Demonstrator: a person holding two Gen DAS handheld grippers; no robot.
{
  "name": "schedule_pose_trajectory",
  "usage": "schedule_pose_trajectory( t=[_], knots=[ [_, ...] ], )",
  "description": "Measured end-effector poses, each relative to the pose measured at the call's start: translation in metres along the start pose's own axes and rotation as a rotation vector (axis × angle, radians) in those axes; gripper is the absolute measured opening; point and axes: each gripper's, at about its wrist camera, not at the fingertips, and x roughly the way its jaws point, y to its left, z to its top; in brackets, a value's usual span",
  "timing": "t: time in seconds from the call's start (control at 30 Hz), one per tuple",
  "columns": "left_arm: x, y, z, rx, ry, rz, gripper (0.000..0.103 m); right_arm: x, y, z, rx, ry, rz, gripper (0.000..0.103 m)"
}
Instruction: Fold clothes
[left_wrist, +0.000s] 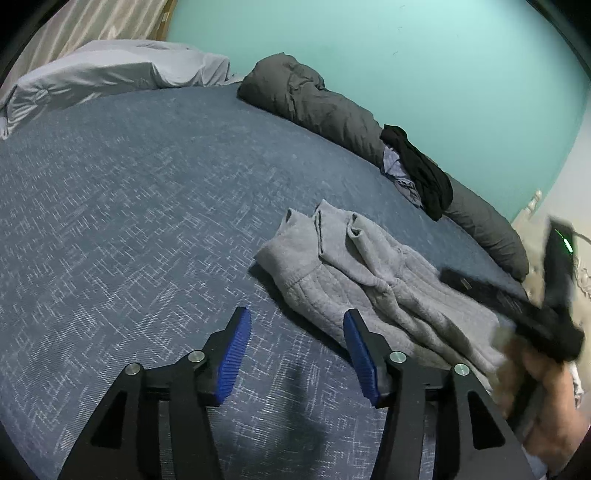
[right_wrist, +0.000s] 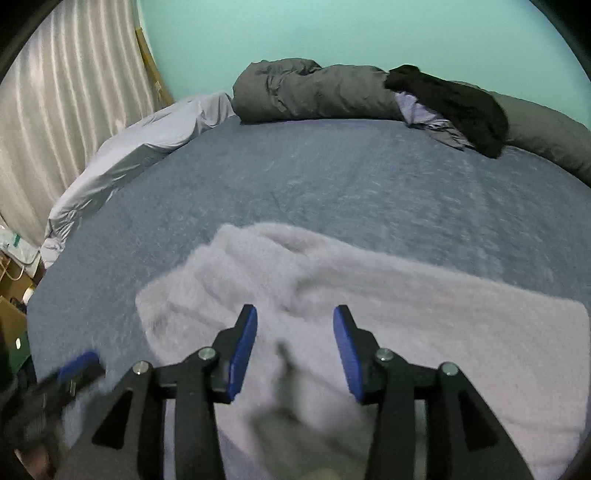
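Grey sweater (left_wrist: 369, 280) crumpled on bed (left_wrist: 129, 221), unfolded; left tool (left_wrist: 297, 336), right tool (right_wrist: 295, 332) both apart, empty.

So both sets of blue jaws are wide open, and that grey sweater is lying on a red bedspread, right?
Not quite: the bedspread is blue, not red, as the left wrist view shows. The rest holds: the grey sweater lies on it, and the left gripper and right gripper both have their jaws wide open.

grey knit sweater (left_wrist: 373, 284) lying rumpled on the blue bed, sleeves bunched over the body, cuffs pointing toward the far side, partly folded
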Motion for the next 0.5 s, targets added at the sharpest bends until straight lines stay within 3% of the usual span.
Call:
schedule_pose_trajectory(
  t=[0.2, 0.4, 0.47, 0.5],
  knots=[
    [0.012, -0.01, -0.002, 0.004, 0.017, -0.01, 0.061, -0.03, -0.059, -0.05, 0.11, -0.003, -0.065, 0.045],
    [0.018, -0.022, -0.005, 0.031, 0.02, 0.0, 0.062, -0.023, -0.066, -0.054, 0.146, -0.016, -0.04, 0.045],
    [0.021, -0.025, -0.006, 0.037, 0.026, 0.001, 0.062, -0.016, -0.062, -0.053, 0.138, -0.017, -0.024, 0.041],
    [0.023, -0.027, -0.006, 0.04, 0.03, 0.002, 0.062, -0.01, -0.06, -0.054, 0.131, 0.003, -0.009, 0.033]
  ],
)
